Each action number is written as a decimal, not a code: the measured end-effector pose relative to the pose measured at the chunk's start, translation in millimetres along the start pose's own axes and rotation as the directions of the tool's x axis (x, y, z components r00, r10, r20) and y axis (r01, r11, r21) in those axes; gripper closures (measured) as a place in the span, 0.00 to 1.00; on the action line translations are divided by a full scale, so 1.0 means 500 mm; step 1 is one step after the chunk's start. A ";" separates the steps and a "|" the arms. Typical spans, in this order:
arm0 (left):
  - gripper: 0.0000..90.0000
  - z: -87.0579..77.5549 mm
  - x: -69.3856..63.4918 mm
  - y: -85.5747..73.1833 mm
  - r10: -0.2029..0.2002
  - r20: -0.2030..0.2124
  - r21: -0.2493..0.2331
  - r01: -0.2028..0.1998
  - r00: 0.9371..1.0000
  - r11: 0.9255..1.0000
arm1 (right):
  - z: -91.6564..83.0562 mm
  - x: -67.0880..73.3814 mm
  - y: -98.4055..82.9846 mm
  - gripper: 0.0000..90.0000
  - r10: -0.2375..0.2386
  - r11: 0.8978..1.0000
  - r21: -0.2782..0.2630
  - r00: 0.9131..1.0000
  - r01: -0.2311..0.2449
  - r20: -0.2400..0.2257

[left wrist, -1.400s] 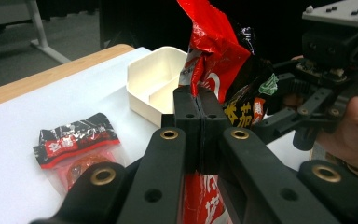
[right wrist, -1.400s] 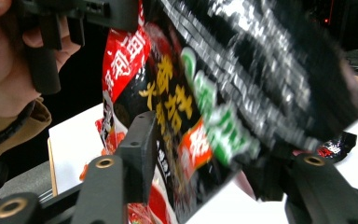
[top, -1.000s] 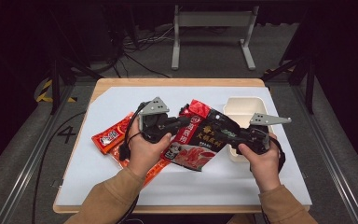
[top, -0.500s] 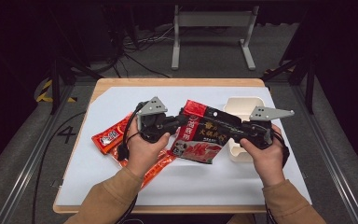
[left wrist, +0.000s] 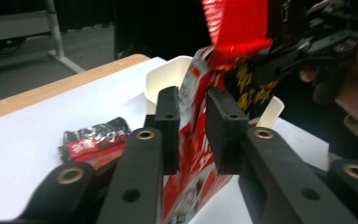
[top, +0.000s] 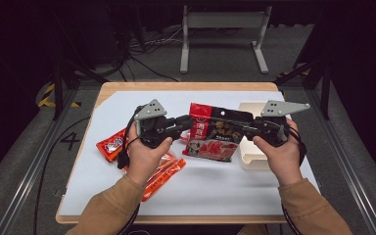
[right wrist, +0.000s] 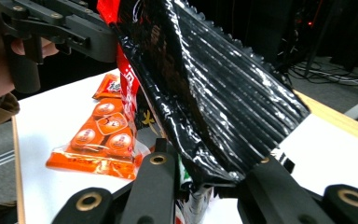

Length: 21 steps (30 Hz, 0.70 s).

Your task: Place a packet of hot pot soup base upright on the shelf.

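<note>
A red and black snack bag (top: 214, 138) hangs upright above the white table cover, between my two grippers. My right gripper (top: 242, 128) is shut on its right edge, and the crinkled black foil (right wrist: 214, 93) runs down between the jaws (right wrist: 209, 163), which have just been closing. My left gripper (top: 188, 122) reaches in from the left. Its jaws have just been opening and now stand a little apart on either side of the bag's red edge (left wrist: 192, 140), with a gap at each pad (left wrist: 168, 126).
A white box (top: 251, 155) sits on the table under the right hand. Orange snack packets (top: 162, 170) lie below the left hand, and a red and black packet (top: 109, 145) lies farther left. The wooden table edge (top: 186, 86) runs along the back.
The right gripper has risen with the bag, which now hangs higher and more upright. The left gripper has stayed in place.
</note>
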<state>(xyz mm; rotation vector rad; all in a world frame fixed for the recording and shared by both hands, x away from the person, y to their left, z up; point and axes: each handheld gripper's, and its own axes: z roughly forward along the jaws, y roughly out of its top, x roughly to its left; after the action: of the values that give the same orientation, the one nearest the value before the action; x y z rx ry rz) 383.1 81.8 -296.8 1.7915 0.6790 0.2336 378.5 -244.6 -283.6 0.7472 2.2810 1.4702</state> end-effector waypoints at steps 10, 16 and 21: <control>0.71 -0.032 0.041 -0.032 0.013 -0.056 0.027 -0.011 0.998 1.000 | -0.026 -0.020 0.028 0.89 -0.015 1.000 -0.014 1.000 0.015 0.026; 0.68 -0.045 0.053 -0.061 0.028 -0.072 0.062 -0.024 0.997 0.998 | -0.041 -0.036 0.052 0.89 -0.045 0.999 -0.019 0.997 0.047 0.066; 0.65 -0.055 0.063 -0.088 0.019 -0.087 0.083 -0.012 0.996 0.997 | -0.054 -0.058 0.067 0.89 -0.062 0.998 -0.009 0.994 0.063 0.095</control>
<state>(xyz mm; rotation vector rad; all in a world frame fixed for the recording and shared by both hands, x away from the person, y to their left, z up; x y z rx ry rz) 381.2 129.6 -334.1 1.8740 0.7467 0.2998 396.1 -270.7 -242.0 0.7200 2.2024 1.3896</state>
